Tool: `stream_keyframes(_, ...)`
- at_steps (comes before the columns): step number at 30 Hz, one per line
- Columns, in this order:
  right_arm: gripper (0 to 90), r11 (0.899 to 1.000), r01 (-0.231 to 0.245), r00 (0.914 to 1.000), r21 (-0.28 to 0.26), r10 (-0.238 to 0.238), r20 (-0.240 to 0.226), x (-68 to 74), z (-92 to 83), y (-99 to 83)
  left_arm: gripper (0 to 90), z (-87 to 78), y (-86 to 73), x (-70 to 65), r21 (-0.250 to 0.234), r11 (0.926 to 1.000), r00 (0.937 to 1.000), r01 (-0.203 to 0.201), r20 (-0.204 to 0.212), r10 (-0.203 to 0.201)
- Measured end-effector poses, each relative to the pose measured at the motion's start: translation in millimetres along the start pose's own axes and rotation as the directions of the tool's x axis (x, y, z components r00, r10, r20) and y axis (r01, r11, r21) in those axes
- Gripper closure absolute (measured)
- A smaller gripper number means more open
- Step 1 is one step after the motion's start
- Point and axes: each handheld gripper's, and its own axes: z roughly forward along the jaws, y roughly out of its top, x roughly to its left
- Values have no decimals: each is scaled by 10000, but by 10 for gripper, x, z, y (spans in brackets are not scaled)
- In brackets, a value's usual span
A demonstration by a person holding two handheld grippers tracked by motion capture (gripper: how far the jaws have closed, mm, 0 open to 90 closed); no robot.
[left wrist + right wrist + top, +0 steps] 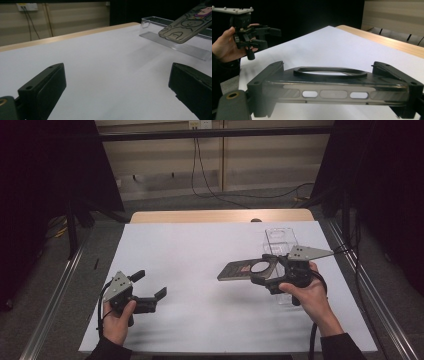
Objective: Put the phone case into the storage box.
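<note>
Right gripper (267,270): clamped on the dark patterned phone case (245,269), lifted beside the clear plastic tray (280,239).
Left gripper (150,285): jaws spread, empty, well left of the tray, over the white worktop (200,245).

My right gripper (264,268) clamps a dark phone case (245,269) by its end and holds it lifted over the white table (200,250), just in front of a clear plastic tray (281,240). My left gripper (150,285) hangs apart, jaws spread, near the front-left edge.
</note>
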Motion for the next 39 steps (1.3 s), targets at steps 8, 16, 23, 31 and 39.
stream_keyframes(8,116,9999,-15,9989,-151,22,475,-37,-77,27,13,-62,-124,6,27,10000,9985,92,-531,-90)
stream_keyframes(16,116,9997,-106,9945,-215,128,1038,-154,-155,147,11,-201,-176,66,-207,9997,9950,160,-980,-179)
stream_keyframes(23,116,9994,-277,9871,-207,306,1569,-284,-200,250,15,-263,-217,69,-362,9993,9941,82,-1078,-120)
stream_keyframes(31,116,9995,-246,9775,-195,281,2091,-398,-293,376,19,-240,-227,26,-190,9998,9968,55,-793,-70)
stream_keyframes(39,116,9989,-435,9632,-164,462,2647,-550,-365,463,27,-237,-208,15,-175,9998,9969,-96,-783,82)
